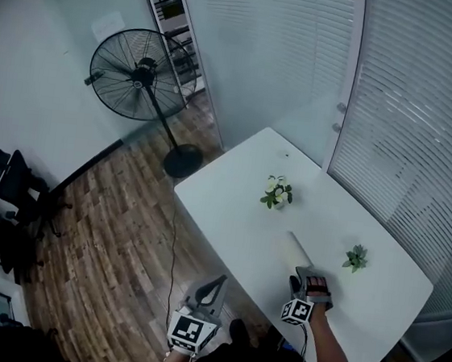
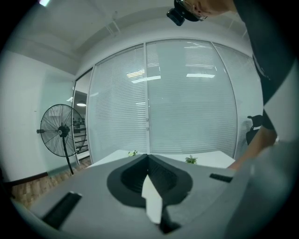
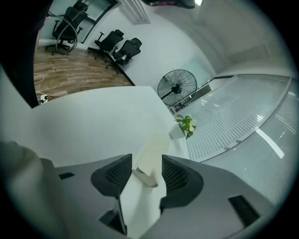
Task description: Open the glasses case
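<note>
A cream glasses case (image 1: 298,248) lies closed on the white table (image 1: 231,205), its long side running away from me. My right gripper (image 1: 310,273) is low over the table at the case's near end. In the right gripper view its jaws stand open (image 3: 146,162), and the near end of the case (image 3: 150,151) shows in the gap between them with neither pad pressing on it. My left gripper (image 1: 215,280) hangs off the table's near left edge, over the floor. Its jaws meet at the tips (image 2: 148,156), shut, with nothing between them.
Two small potted plants stand on the table, one (image 1: 277,192) beyond the case and one (image 1: 355,258) to its right. A standing fan (image 1: 141,73) is on the wood floor past the table's far corner. Black office chairs (image 1: 6,192) line the left wall. Blinds cover the glass wall at right.
</note>
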### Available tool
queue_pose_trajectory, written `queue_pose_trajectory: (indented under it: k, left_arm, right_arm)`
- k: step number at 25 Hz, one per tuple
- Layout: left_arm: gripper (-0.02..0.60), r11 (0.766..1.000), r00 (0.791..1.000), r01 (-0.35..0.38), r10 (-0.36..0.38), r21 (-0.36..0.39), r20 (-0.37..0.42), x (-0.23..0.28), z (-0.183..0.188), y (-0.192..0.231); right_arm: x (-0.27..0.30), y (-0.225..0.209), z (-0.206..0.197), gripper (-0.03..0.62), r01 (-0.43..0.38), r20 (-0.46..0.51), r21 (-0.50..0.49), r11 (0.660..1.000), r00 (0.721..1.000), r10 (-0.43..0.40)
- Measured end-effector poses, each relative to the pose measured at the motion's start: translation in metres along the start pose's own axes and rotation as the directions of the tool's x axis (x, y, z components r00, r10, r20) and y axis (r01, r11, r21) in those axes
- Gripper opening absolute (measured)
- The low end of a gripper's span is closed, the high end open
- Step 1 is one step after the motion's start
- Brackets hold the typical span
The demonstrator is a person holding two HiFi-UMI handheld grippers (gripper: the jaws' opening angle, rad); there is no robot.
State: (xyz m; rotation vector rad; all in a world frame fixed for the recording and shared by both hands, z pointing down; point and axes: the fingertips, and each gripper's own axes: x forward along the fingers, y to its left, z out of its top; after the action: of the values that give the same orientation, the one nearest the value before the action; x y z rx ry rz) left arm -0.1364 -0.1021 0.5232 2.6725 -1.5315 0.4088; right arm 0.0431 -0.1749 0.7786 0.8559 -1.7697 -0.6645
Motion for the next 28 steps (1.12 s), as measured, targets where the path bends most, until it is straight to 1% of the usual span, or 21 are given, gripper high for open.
queue_pose_trajectory:
  k: [3,10,12,15,17,18,19,20,21,22,24,26,28]
  left_arm:
    - [-0.008,1.000,1.000,-0.013,0.013,-0.007,-0.008,-0.003,-0.004,0.004]
    - [-0.008,1.000,1.000,-0.013,0.013,-0.005,-0.011,0.000,-0.004,0.004]
    - [-0.008,1.000,1.000,-0.013,0.013,-0.006,-0.009,0.000,-0.003,0.005]
    - [-0.008,1.000,1.000,-0.011,0.011,-0.006,-0.009,0.001,-0.004,0.004]
    - [-0.008,1.000,1.000,-0.007,0.007,-0.004,-0.011,0.002,-0.004,0.003]
    - [-0.008,1.000,1.000,-0.005,0.005,-0.002,-0.013,0.001,-0.004,0.002]
    - [-0.008,1.000,1.000,-0.006,0.006,0.002,-0.014,0.000,-0.004,0.003]
    - [-0.008,1.000,1.000,-0.011,0.011,0.005,-0.015,-0.001,-0.003,0.004]
    - [-0.008,1.000,1.000,-0.017,0.017,0.008,-0.016,-0.002,-0.003,0.006]
    - [-0.008,1.000,1.000,-0.024,0.024,0.012,-0.018,-0.004,-0.003,0.008]
    - [-0.008,0.999,0.999,-0.037,0.038,0.018,-0.027,-0.008,-0.003,0.013]
    - [-0.008,0.998,0.998,-0.053,0.054,0.019,-0.037,-0.013,-0.004,0.019]
    - [-0.008,0.997,0.996,-0.072,0.073,0.017,-0.043,-0.019,-0.005,0.024]
  right_arm:
    - [0.011,0.008,-0.008,0.209,-0.009,-0.032,0.001,1.000,0.999,0.009]
    - [0.014,0.001,-0.006,0.163,0.007,-0.026,0.003,1.000,1.000,-0.007]
    - [0.009,-0.009,-0.002,0.056,0.041,-0.017,0.016,0.999,0.999,-0.041]
    - [0.005,-0.026,-0.008,0.037,0.079,-0.016,0.088,0.993,0.997,-0.078]
    - [0.004,-0.039,-0.017,0.031,0.084,-0.020,0.201,0.976,0.996,-0.082]
    - [0.004,-0.046,-0.023,0.026,0.082,-0.019,0.280,0.957,0.997,-0.080]
    - [0.005,-0.053,-0.030,0.025,0.079,-0.015,0.368,0.926,0.997,-0.079]
    - [0.006,-0.060,-0.037,0.021,0.074,-0.008,0.460,0.885,0.997,-0.079]
    - [0.008,-0.066,-0.046,0.021,0.068,0.001,0.547,0.835,0.997,-0.082]
    - [0.010,-0.072,-0.054,0.021,0.059,0.013,0.624,0.779,0.996,-0.086]
    - [0.014,-0.080,-0.068,0.021,0.032,0.046,0.745,0.666,0.994,-0.099]
    - [0.017,-0.085,-0.081,0.023,0.000,0.079,0.835,0.551,0.990,-0.121]
    - [0.021,-0.087,-0.095,0.023,-0.022,0.094,0.905,0.425,0.984,-0.150]
